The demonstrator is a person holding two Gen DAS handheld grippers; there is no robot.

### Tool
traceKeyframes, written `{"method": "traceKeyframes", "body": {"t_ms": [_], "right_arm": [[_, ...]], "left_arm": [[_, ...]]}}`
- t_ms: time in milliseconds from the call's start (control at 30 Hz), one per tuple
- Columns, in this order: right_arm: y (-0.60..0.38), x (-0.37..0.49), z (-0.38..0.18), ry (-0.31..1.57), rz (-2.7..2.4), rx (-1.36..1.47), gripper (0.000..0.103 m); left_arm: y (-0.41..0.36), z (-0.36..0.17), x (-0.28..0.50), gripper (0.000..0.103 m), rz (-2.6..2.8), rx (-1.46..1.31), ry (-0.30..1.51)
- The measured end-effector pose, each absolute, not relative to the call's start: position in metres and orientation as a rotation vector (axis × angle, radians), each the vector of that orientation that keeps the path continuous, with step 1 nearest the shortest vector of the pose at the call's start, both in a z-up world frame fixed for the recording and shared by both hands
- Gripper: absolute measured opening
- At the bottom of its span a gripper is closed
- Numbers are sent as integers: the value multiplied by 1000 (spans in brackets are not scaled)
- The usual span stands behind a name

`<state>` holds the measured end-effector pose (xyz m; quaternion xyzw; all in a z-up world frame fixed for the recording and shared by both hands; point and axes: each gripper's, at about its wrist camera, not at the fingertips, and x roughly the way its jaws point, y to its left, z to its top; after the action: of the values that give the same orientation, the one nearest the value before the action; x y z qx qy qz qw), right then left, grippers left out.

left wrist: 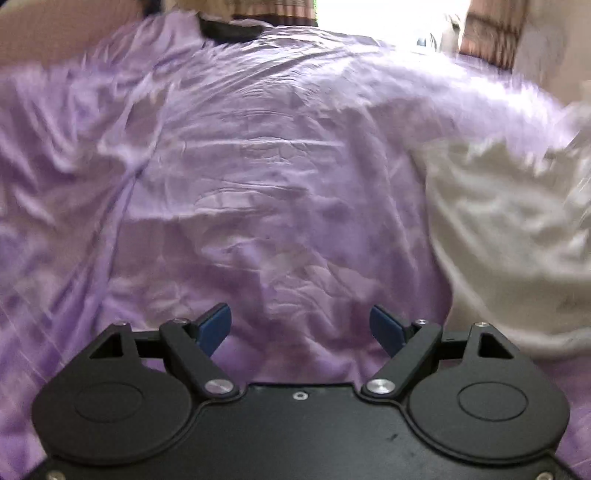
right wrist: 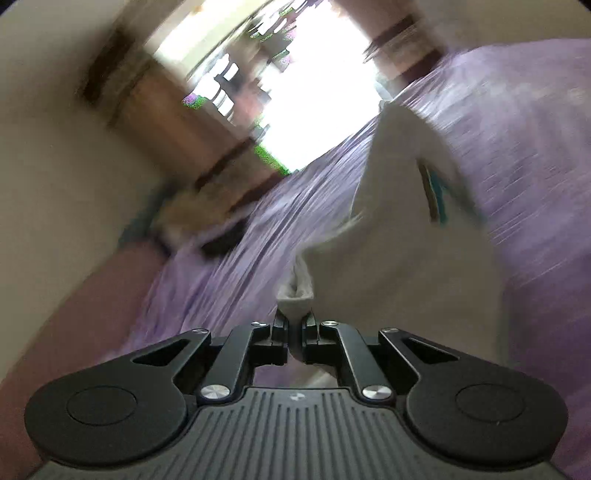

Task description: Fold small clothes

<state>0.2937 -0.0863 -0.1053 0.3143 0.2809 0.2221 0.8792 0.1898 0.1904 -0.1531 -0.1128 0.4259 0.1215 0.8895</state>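
White garment (right wrist: 402, 229): small pale piece w/ a teal and dark printed mark; I see it lying on the purple sheet (right wrist: 229, 266), 1 bunched corner drawn up to my right gripper. In the left wrist view the same white garment (left wrist: 509, 236) sits at the right side of the sheet, crumpled, edges blurred.
Right gripper (right wrist: 294, 325): jaws drawn together, clamped on a pinched fold of the white cloth; fabric pokes out just ahead of the tips and a bit shows behind them too.
Left gripper (left wrist: 300, 326): jaws spread wide apart, blue pads (left wrist: 214, 326) showing, nothing between them; I have it hanging above bare purple sheet, left of the garment, not touching it as far as I can tell.
Purple sheet (left wrist: 258, 177): wrinkled, covers nearly all the surface in the left wrist view.
Background: bright window (right wrist: 314, 85) w/ brownish curtain (right wrist: 177, 122) beside it, all heavily smeared; right wrist view is tilted hard. Dark item (left wrist: 229, 27) at the far edge of the sheet, too blurred for me to ID.
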Motion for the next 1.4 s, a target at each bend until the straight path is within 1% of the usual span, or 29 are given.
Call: {"method": "traceKeyframes", "body": {"t_ms": [100, 167, 200, 267, 333, 433, 567, 733, 767, 833, 867, 900, 1033, 1100, 1200, 1267, 1300, 1333, 1367, 1400], "right_arm": [[-7, 294, -143, 737, 503, 527, 6], [35, 296, -187, 912, 490, 448, 7], [49, 292, -206, 969, 457, 418, 8], [57, 277, -220, 921, 413, 348, 8], [55, 272, -217, 892, 417, 335, 8], [58, 269, -208, 907, 422, 293, 10], [63, 271, -208, 926, 424, 283, 15], [75, 274, -209, 927, 423, 264, 16], [75, 274, -207, 931, 424, 259, 18], [76, 272, -201, 943, 434, 260, 28], [75, 270, -195, 949, 450, 280, 40], [75, 267, -189, 944, 480, 301, 49], [70, 241, -149, 828, 551, 296, 52], [65, 230, -134, 756, 566, 302, 60], [66, 229, -127, 693, 504, 224, 60], [71, 243, -141, 755, 442, 164, 60], [77, 252, -156, 816, 429, 131, 60], [87, 263, -178, 915, 430, 69, 61], [97, 271, -201, 993, 438, -3, 64], [104, 268, -215, 969, 447, -80, 66]], "left_arm": [[207, -150, 186, 85, 251, -315, 858], [208, -154, 190, 84, 259, -305, 875], [208, -157, 190, 84, 256, -303, 889], [206, -162, 192, 84, 249, -310, 902], [204, -165, 192, 84, 242, -316, 910], [202, -168, 195, 84, 234, -325, 917], [200, -169, 194, 84, 225, -328, 923], [202, -169, 194, 84, 231, -334, 924], [203, -169, 194, 84, 233, -336, 924], [204, -168, 193, 84, 235, -339, 921], [204, -168, 193, 84, 232, -338, 921], [205, -168, 192, 84, 230, -336, 922], [209, -168, 190, 85, 256, -356, 921], [208, -168, 190, 85, 254, -360, 921], [203, -168, 191, 85, 245, -349, 927], [201, -168, 192, 85, 236, -343, 932], [200, -169, 193, 84, 232, -338, 934], [200, -169, 193, 84, 230, -335, 936], [199, -169, 194, 84, 229, -331, 939], [198, -170, 194, 84, 229, -326, 943]]}}
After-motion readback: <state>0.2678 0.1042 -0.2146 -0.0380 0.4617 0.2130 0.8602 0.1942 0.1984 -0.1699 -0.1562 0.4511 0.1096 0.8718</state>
